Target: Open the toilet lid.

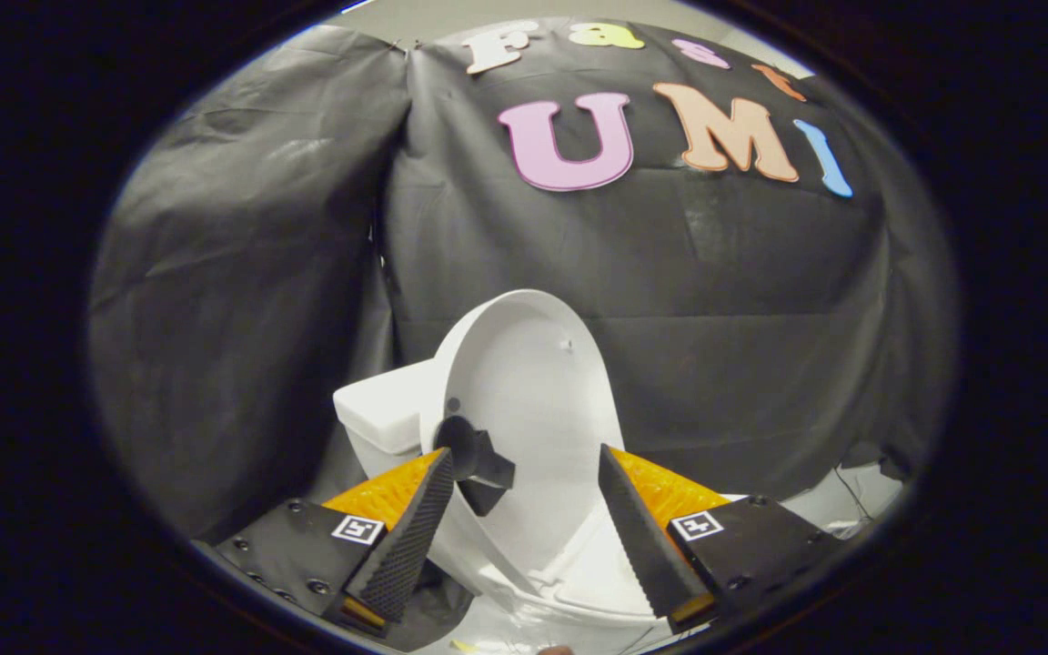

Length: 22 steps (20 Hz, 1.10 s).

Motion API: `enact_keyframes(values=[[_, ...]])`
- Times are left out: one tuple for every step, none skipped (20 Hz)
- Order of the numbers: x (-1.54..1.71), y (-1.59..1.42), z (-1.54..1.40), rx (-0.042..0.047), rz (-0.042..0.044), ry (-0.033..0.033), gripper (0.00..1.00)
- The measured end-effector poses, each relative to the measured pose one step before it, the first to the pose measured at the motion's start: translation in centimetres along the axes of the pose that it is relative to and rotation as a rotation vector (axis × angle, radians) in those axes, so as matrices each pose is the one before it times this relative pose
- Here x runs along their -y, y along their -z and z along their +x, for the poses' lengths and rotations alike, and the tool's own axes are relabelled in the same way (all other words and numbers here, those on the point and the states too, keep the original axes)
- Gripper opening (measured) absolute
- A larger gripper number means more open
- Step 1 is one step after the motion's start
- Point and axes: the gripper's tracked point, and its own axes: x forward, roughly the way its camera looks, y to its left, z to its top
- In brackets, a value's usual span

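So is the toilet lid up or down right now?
Up. The lid stands raised, its inner face showing, leaning back toward the tank. The gripper is open, touching nothing.

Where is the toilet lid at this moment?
In the gripper view the lid stands raised, just ahead of and between the open fingers of the hand-held gripper, with the tank beside it and the black cloth wall behind.

A: Any readable text, brands, numbers?
B: None. Two square coded tags [358, 529], one on each side of the gripper [523, 450], whose fingers are spread apart. There are no legible words on them.
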Motion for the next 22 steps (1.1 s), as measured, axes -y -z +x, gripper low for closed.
enact_keyframes(values=[[0.451, -0.305, -0.435, 0.01104, 0.00404, 0.00178, 0.99], [0.535, -0.115, -0.350, 0.00717, 0.00520, 0.00299, 0.99], [0.401, -0.072, -0.335, 0.00416, 0.00839, 0.00074, 0.99], [0.462, 0.083, -0.410, 0.00096, 0.00766, 0.00164, 0.99], [0.413, 0.022, -0.406, 0.00085, 0.00491, 0.00313, 0.99], [0.529, 0.070, -0.340, 0.00149, 0.00110, 0.00625, 0.99], [0.453, 0.150, -0.284, -0.00173, -0.00030, 0.00455, 0.99], [0.484, 0.188, -0.274, -0.00134, 0.00057, 0.00079, 0.99], [0.433, 0.198, -0.373, -0.00295, 0.00023, 0.00172, 0.99], [0.493, 0.244, -0.254, -0.00307, -0.00023, 0.00224, 0.99], [0.372, 0.083, -0.327, 0.00141, 0.00110, 0.00186, 0.99], [0.520, 0.134, -0.324, 0.00099, 0.00024, 0.00221, 0.99], [0.454, 0.022, -0.350, 0.00132, -0.00054, 0.00114, 0.99], [0.321, 0.001, -0.302, 0.00535, -0.00064, 0.00006, 0.99], [0.380, -0.142, -0.391, 0.00713, -0.00095, -0.00008, 0.99], [0.270, -0.109, -0.410, 0.00874, -0.00179, -0.00227, 0.99], [0.279, -0.141, -0.410, 0.00758, -0.00559, -0.00195, 0.99], [0.552, -0.146, -0.497, 0.00953, -0.01013, 0.00592, 0.99], [0.523, -0.075, -0.485, 0.00805, -0.01064, 0.00630, 0.99], [0.487, -0.144, -0.494, 0.01132, -0.00748, 0.00429, 0.99], [0.422, -0.069, -0.457, 0.01232, -0.00151, 0.00163, 0.99], [0.499, -0.045, -0.487, 0.00856, 0.00054, 0.00344, 0.99]])
